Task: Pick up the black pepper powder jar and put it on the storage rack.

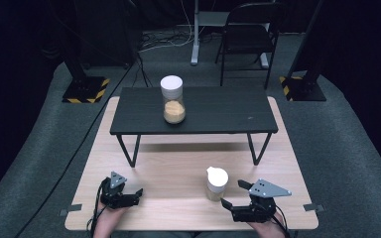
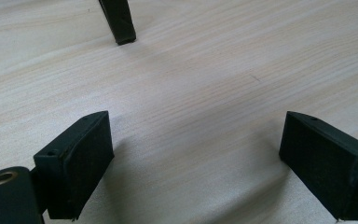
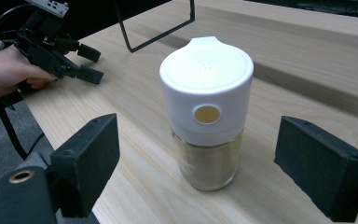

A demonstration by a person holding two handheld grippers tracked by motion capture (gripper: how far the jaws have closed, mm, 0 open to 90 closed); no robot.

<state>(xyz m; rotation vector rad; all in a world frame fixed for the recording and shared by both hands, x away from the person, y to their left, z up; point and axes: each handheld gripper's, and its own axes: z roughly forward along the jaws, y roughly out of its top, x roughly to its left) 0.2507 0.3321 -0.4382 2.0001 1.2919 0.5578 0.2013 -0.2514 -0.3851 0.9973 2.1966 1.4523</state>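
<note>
We see the right gripper (image 1: 234,194) resting near the front edge of the wooden table (image 1: 168,168), its jaws spread wide with the small white-capped jar (image 3: 207,112) standing upright just ahead of them, untouched by either pad (the cap bears a round yellow dot). Our left gripper (image 1: 138,195) lies well apart to the left, jaws likewise spread over bare wood. A larger white-lidded jar (image 1: 173,99) stands on the black raised shelf (image 1: 218,111) behind.

Dark room — grey carpet (image 1: 39,163), folding chair (image 1: 248,34).
</note>
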